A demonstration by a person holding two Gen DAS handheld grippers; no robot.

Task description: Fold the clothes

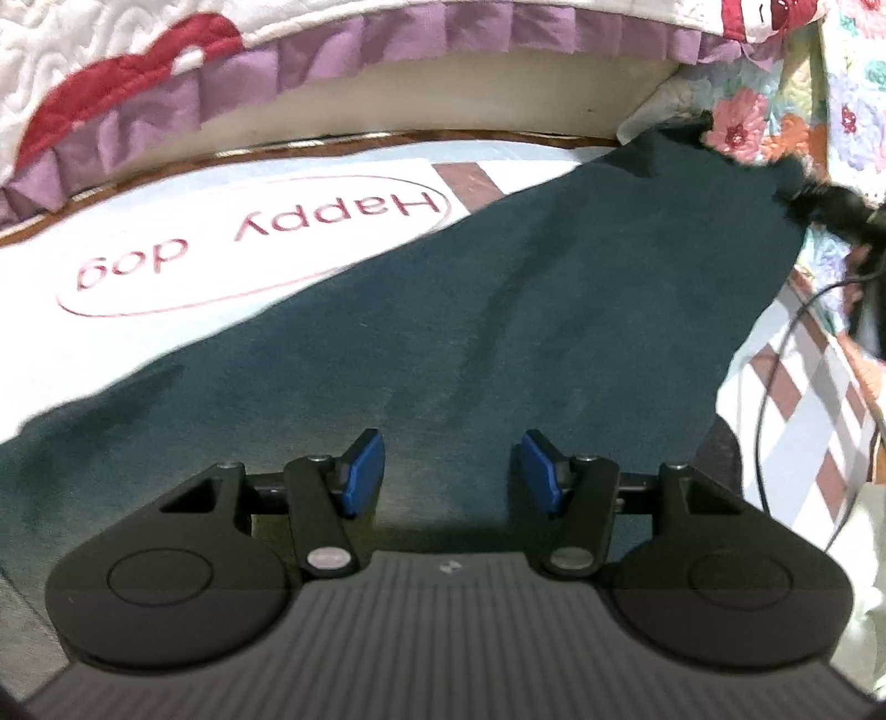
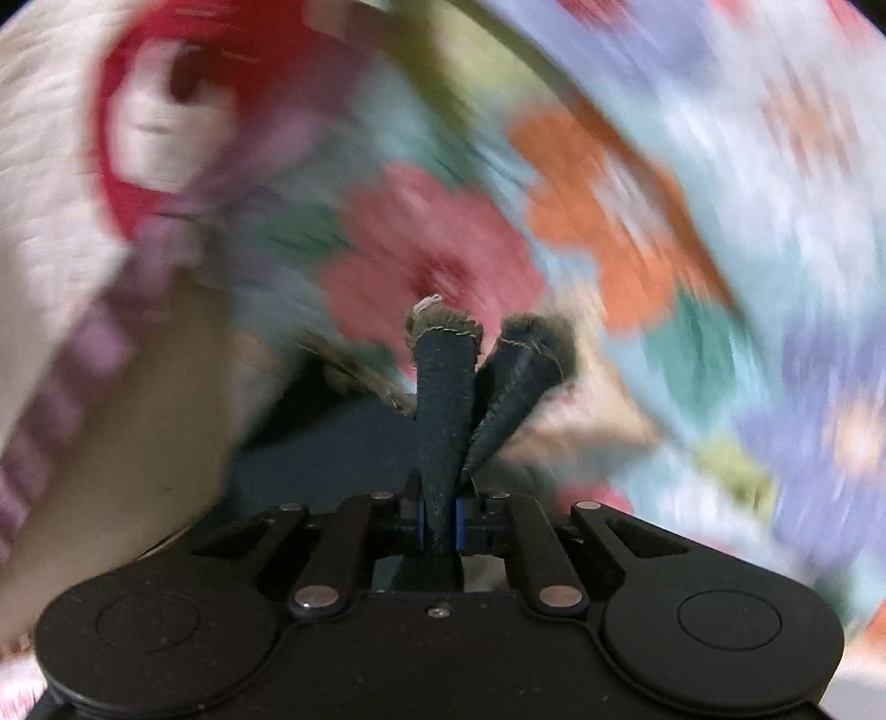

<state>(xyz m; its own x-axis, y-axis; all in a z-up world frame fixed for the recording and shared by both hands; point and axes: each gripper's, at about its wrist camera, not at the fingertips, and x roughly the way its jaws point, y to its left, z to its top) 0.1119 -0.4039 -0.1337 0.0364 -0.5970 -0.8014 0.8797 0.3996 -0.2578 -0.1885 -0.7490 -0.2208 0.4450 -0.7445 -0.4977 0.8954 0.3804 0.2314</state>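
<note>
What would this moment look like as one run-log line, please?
left gripper: open, over teal garment | right gripper: shut on garment's frayed edge, lifted | right view blurred

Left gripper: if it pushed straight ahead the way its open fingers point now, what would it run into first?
Most likely the dark teal garment, which already fills the space ahead of the left gripper. Beyond it lie the "Happy dog" sheet and the purple-frilled quilt. Height above the cloth is unclear.
</note>
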